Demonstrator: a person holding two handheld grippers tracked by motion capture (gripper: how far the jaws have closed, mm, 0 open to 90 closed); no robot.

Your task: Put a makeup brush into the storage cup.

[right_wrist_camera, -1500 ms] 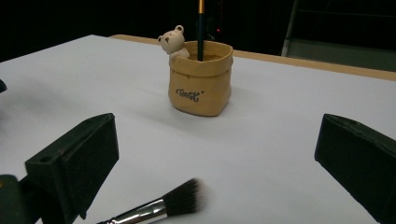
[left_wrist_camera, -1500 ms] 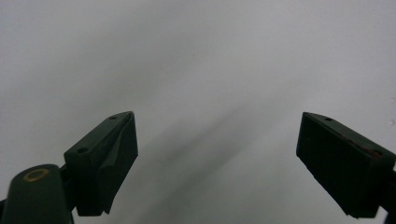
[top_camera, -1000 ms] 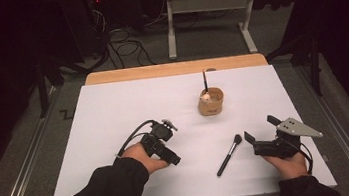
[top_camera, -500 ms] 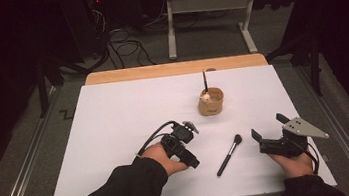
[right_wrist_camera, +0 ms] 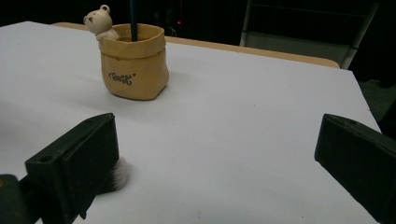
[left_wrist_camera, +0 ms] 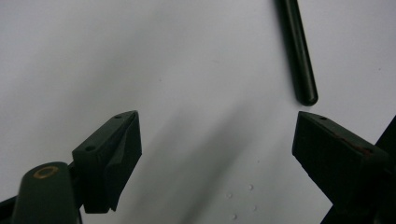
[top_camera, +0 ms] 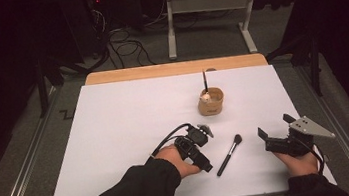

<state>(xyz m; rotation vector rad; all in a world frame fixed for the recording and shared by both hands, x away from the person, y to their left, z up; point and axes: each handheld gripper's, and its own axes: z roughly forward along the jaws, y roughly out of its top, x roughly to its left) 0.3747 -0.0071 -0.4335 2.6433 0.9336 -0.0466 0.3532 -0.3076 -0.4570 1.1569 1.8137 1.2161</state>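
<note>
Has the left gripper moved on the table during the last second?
Yes. The left gripper has slid to the right across the white table, toward the loose brush, which has stayed in place.

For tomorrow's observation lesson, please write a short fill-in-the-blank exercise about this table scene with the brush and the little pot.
1. The loose makeup brush lies flat on the ____ table cover.
2. The tan pot has a small ____ figure on its rim.
3. The left hand-held gripper has its jaws ____, with nothing between them.
4. One dark handle stands ____ in the pot.

Missing words: white; bear; open; upright
</note>
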